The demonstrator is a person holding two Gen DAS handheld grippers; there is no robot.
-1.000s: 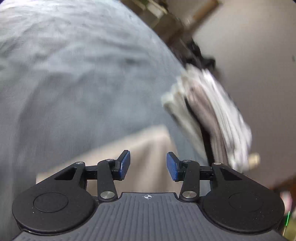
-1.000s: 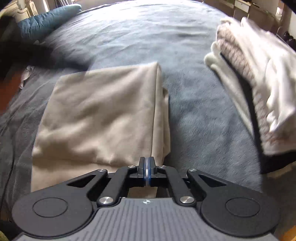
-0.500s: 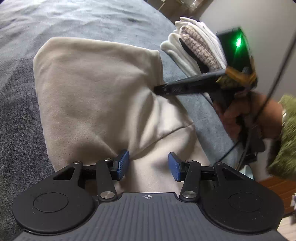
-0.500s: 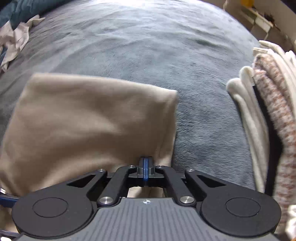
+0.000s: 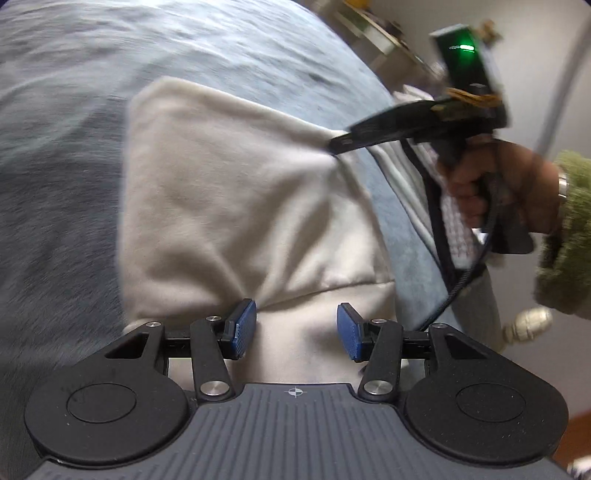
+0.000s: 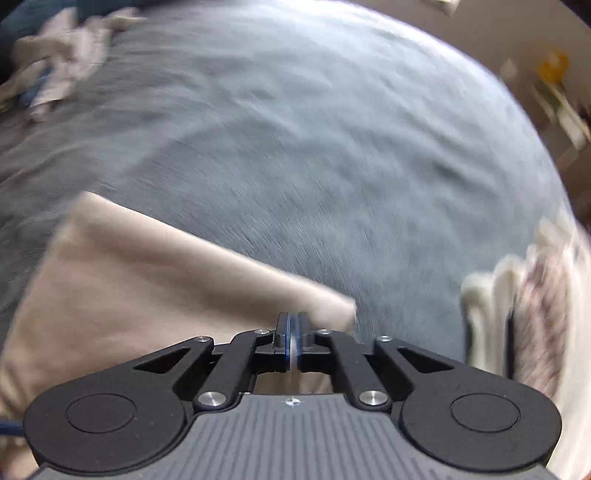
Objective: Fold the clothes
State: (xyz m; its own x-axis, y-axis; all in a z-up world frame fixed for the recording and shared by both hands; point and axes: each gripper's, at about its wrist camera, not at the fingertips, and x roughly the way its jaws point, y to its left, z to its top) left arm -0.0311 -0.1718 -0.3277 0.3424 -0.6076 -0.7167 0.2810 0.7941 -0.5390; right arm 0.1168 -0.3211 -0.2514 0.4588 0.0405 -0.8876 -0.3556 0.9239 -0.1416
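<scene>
A beige folded garment (image 5: 229,206) lies on the grey-blue bed cover (image 5: 59,184). My left gripper (image 5: 295,328) is open, its blue pads just above the garment's near part, holding nothing. My right gripper (image 6: 293,343) is shut on the garment's right edge (image 6: 325,306) and lifts it. It also shows in the left wrist view (image 5: 336,146), pinching the cloth into a raised peak. The garment (image 6: 147,288) fills the lower left of the right wrist view.
A stack of folded white and knitted clothes (image 6: 528,317) sits at the bed's right edge, also behind the right hand (image 5: 447,206). Loose unfolded clothes (image 6: 62,62) lie at the far left. Shelves and a wall (image 5: 376,33) stand beyond the bed.
My right gripper has lifted the garment's edge higher and drawn it back over the bed. My left gripper has swung over the garment and stays open above it.
</scene>
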